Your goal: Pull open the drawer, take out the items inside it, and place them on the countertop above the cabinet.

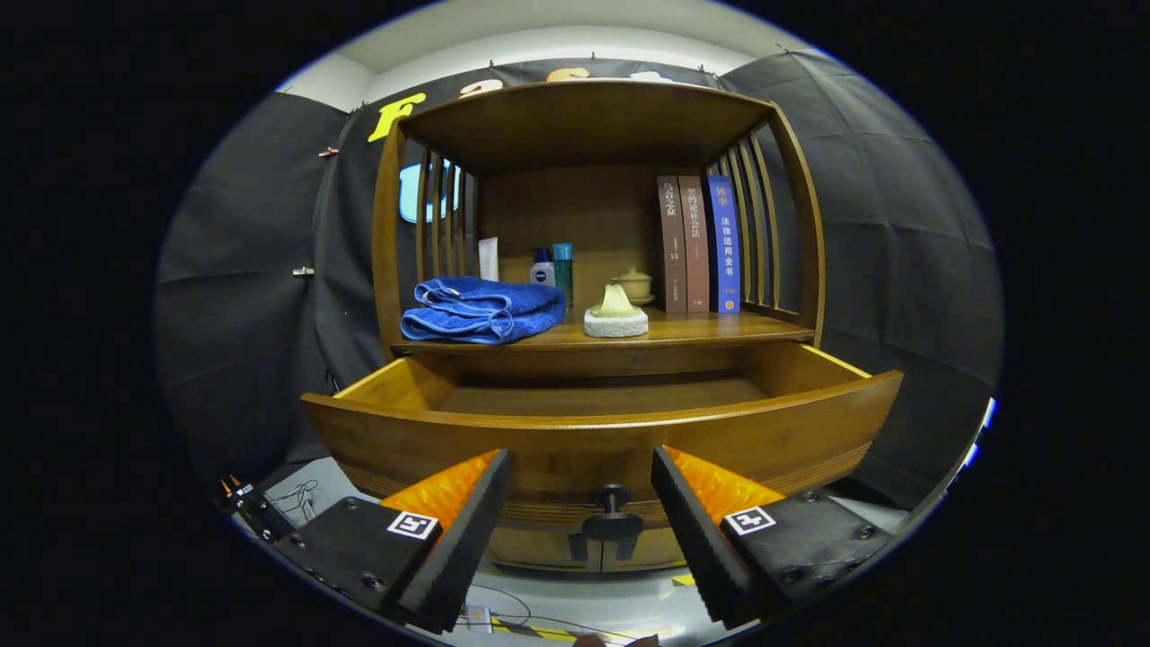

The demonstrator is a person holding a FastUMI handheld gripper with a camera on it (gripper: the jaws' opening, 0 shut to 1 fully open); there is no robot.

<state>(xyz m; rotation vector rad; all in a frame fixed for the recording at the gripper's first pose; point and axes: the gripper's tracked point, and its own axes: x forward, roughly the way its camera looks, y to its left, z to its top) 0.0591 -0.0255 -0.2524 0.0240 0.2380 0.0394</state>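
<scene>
One wooden drawer (602, 422) pulled out below the countertop (701, 331), inside bare. One folded blue towel (481, 310) at countertop's left edge, three books (699, 244) right. Gripper (579, 494) spread wide, flanking one dark knob (612, 500).

staged home corner in a booth, wooden cabinet (593, 225), folded towel (481, 310), books (696, 243), toiletry bottles (552, 267)
</scene>
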